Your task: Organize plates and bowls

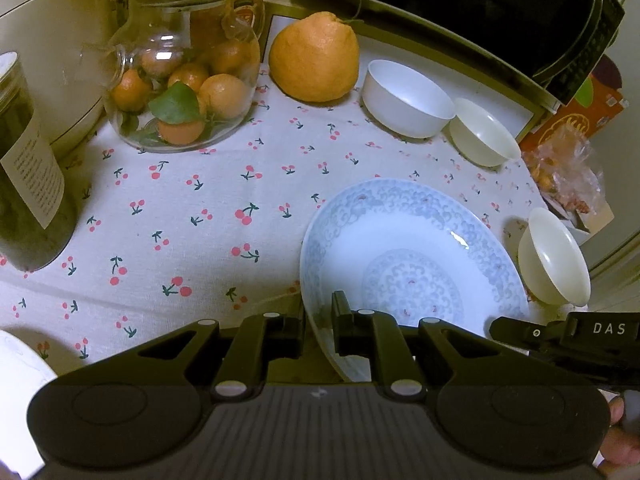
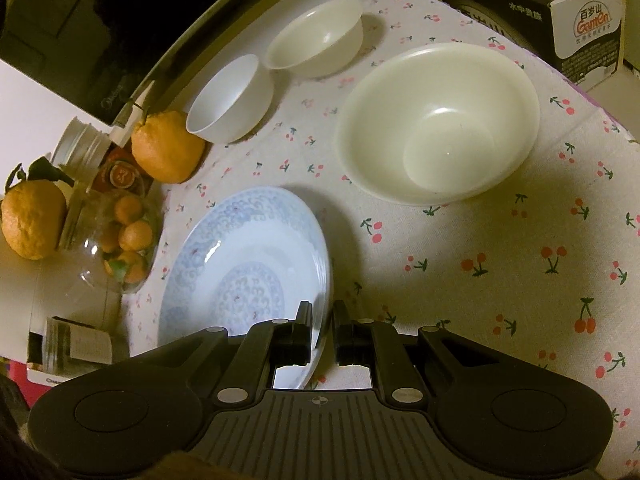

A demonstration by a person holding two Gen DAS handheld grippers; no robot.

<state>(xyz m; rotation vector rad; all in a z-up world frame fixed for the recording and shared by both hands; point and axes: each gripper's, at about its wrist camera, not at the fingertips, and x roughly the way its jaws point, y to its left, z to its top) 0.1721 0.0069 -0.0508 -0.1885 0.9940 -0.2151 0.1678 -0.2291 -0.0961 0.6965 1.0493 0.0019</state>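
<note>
Above the cherry-print cloth [image 1: 180, 208], both grippers angle downward, jaws clamped on the blue-patterned plate [image 1: 404, 248].

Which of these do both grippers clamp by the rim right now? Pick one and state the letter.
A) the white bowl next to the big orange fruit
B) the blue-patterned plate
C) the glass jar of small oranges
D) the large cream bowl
B: the left gripper and the right gripper each have their jaws closed on the rim of the blue-patterned plate, at opposite sides.

Pale-blue scrollwork plate [image 1: 412, 264] — red-cherry-print white tablecloth [image 1: 192, 216].
</note>
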